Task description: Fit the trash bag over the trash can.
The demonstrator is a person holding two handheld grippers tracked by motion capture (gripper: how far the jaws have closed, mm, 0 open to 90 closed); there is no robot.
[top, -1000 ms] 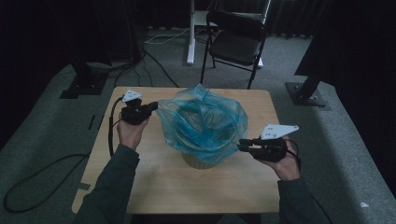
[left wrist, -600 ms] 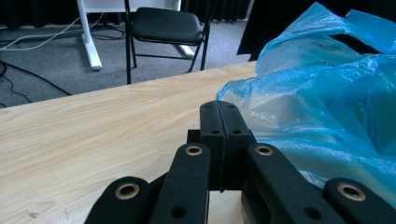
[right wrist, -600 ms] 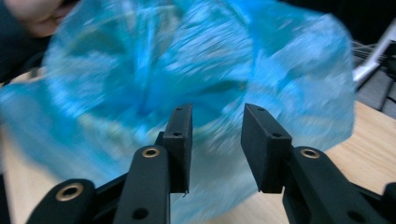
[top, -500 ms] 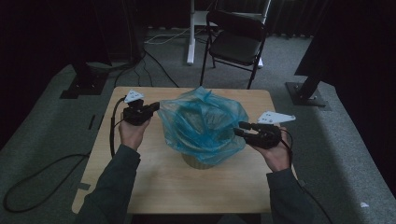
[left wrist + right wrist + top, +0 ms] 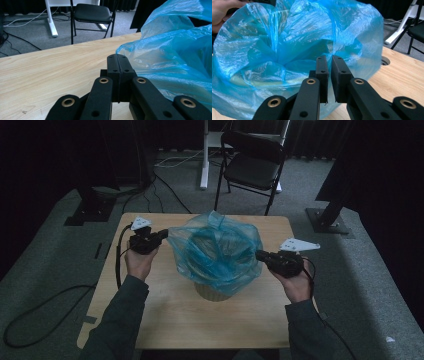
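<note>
Two grippers are meeting one thin blue bag (image 5: 287, 37) from opposite sides. The left gripper (image 5: 117, 56) is pressing its fingers flat together with no gap, and the edge of the film is running right up to the tips. It seems to be nipping that edge, though the film is too fine to be sure. The right gripper (image 5: 329, 58) has just been closing. Its fingers are standing a narrow slit apart, with the bag bulging just beyond the tips and a crease rising from above the slit. I am seeing nothing pressed between them yet.

The bag is looking feather-light, soft and slippery, crumpling wherever it is touched and likely tearing if tugged hard. The loose rim is probably the best place to take hold, pinched well in so the film is not sliding out. It is draping over a pale tub (image 5: 215, 292), which is peeking out below the fingers, midway between the two grippers.

Under the fingers, a light wooden table (image 5: 165, 320) is lying bare and smooth, giving little friction, so the tub may be shifting if pulled unevenly. Past the bag, a black folding chair (image 5: 252, 167) is standing on grey carpet beside a white post (image 5: 204, 155), with a dark cable (image 5: 50, 305) trailing across the floor and black curtains hanging behind.
</note>
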